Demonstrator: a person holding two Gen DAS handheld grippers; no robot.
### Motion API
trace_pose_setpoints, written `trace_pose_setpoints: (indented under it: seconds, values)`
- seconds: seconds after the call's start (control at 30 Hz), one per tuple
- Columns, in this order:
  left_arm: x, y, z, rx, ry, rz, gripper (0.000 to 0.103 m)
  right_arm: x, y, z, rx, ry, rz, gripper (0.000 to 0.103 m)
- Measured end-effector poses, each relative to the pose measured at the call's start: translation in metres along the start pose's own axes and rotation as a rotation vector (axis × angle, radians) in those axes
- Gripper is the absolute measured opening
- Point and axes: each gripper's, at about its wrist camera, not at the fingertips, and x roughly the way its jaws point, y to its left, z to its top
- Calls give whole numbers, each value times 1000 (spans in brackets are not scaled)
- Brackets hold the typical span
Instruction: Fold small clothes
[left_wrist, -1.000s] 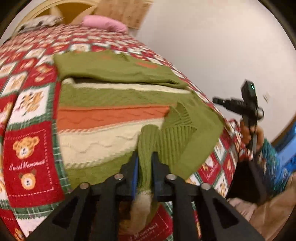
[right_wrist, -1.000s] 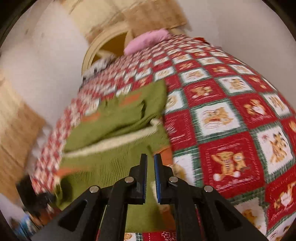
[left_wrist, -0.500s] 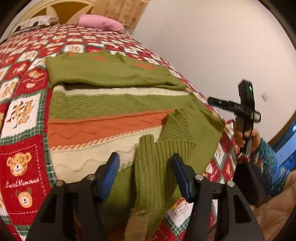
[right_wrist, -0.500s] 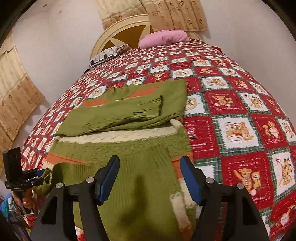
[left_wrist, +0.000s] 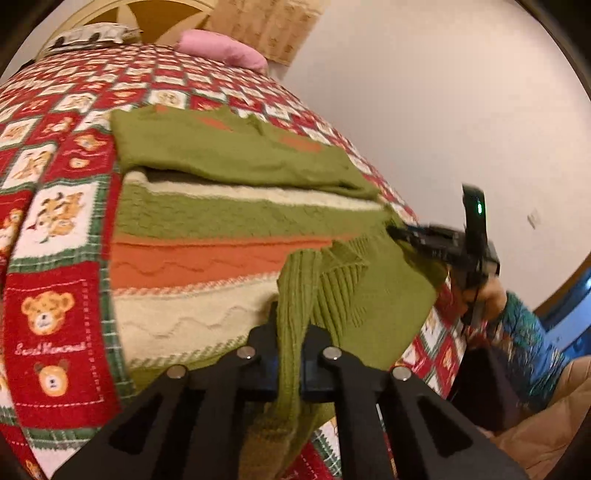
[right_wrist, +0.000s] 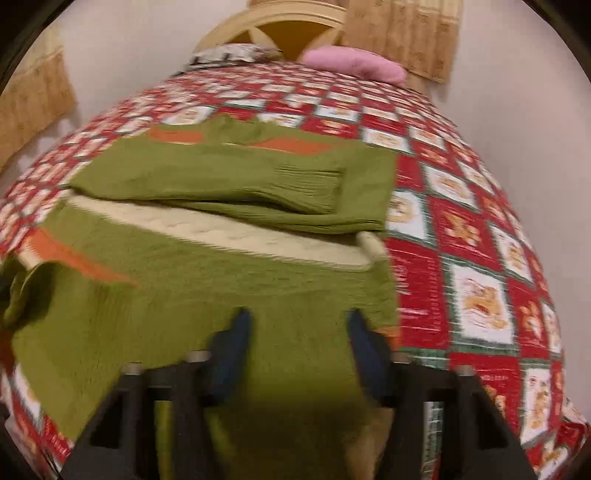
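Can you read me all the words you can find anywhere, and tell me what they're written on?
"Sweet Memories" in white stitching, slightly blurred, on a red bear square of the quilt, below the bear's face.
Other quilt squares in the right wrist view carry small writing, too blurred to read.
The green striped sweater, the left gripper and the right gripper show no words.

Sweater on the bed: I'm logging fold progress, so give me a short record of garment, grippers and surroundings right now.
garment: striped sweater in green, orange and cream, spread flat on the quilt
top part: sleeves folded across the chest
left gripper: shut on the ribbed green hem at the near edge
right gripper: fingers open over the sweater's near green part, gripping nothing
background: pink pillow by the headboard
view quality: right wrist view motion-blurred
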Motion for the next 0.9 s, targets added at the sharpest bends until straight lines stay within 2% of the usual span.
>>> trace_pose_setpoints:
  seconds: [0.03, 0.1, 0.27, 0.43, 0.7, 0.83, 0.9]
  values:
    - [-2, 1, 1, -9, -9, 0, 7, -2, 3, 0, -20, -1, -23, 12]
    - [-4, 2, 6, -22, -26, 8, 7, -8, 6, 0, -24, -9, -51, 10]
    - [-18, 10, 34, -59, -101, 25, 6, -46, -4, 17, 87, -139, -20, 9]
    - [-19, 20, 69, -75, -147, 72, 6, -67, -4, 45, 111, -224, -27, 9]
    - [-16, 46, 139, -78, -244, 131, 6, -55, -15, 104, 86, -275, -104, 9]
    - [-10, 69, 178, -114, -303, 163, 4, -29, -28, 150, 68, -282, -141, 9]
    - [2, 76, 196, -113, -314, 203, 4, -10, -35, 170, 72, -277, -139, 9]
